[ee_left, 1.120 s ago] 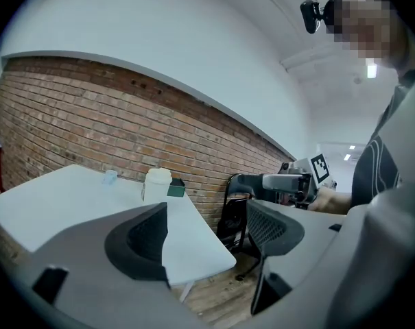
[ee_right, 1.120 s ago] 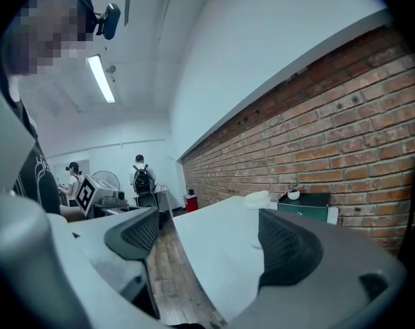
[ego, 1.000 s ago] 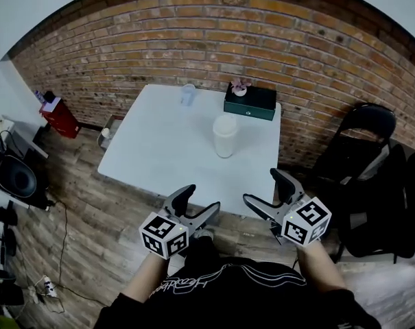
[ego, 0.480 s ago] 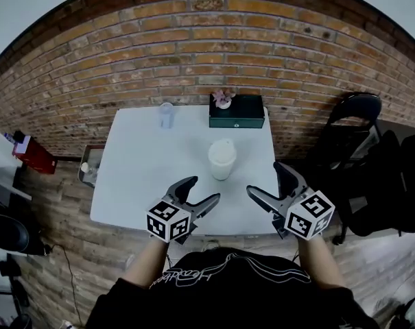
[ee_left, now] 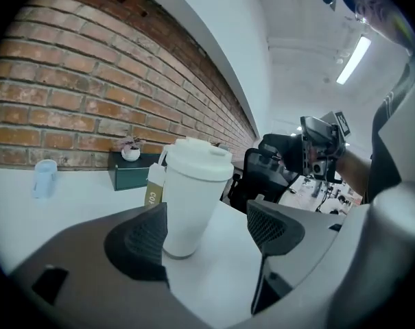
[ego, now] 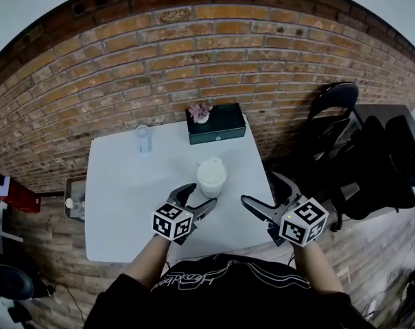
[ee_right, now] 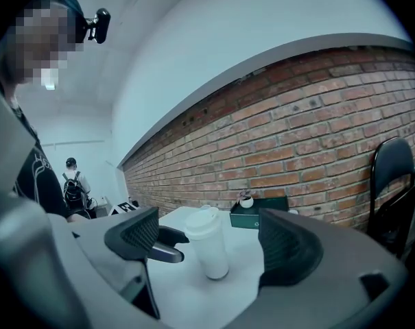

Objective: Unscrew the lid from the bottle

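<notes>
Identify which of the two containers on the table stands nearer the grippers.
The white lidded bottle; the clear cup stands farther back by the brick wall.

A white table point(ego: 118, 204) sits in the middle of the head view, its far edge close against the brick wall point(ego: 193, 53). Three things stand on it. A white bottle point(ego: 211, 178) with its lid point(ego: 212, 165) on is right of centre. A dark green box point(ego: 217, 123) sits at the table's upper right corner, and a clear cup point(ego: 143, 138) at the upper left, well apart from both.
</notes>
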`<state>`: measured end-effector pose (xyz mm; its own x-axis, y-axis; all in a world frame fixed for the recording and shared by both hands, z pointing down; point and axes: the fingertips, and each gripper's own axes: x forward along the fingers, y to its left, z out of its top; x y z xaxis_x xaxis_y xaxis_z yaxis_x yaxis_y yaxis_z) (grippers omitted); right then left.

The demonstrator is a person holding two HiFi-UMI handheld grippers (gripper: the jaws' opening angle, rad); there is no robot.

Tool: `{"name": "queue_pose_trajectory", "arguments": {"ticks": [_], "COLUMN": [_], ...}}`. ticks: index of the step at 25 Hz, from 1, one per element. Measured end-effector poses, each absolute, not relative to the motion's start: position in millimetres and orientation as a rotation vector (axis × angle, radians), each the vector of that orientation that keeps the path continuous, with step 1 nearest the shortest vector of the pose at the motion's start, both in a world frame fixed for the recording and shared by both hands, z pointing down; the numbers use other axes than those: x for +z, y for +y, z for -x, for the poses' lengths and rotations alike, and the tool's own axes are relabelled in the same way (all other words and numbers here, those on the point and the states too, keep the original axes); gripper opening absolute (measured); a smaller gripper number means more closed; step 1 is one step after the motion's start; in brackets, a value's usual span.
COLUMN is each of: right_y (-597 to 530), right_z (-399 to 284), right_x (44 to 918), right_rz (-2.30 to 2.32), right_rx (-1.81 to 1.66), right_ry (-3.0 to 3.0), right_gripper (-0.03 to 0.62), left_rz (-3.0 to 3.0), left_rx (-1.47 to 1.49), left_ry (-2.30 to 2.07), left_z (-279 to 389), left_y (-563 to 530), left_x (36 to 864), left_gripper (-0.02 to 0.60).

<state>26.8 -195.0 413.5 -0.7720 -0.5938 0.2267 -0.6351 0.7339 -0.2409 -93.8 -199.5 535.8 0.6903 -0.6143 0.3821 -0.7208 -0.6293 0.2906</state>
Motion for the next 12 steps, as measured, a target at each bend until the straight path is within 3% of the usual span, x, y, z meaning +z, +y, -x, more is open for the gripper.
{"name": "queue_pose_trajectory", "arguments": {"ticks": [12], "right_y": [-202.2], "right_z": [-29.1], "right_x": [436.7], "right_rz": [-1.104], "right_rx": [0.511], "right_ry": [-2.74], "right_gripper": [0.431], "left_rz": [-2.646], "left_rx": [0.321], "left_ry": [-0.975], "left_z": [82.6], "left_y": [-235.5], "left_x": [555.3], "left_gripper": [0.362]}}
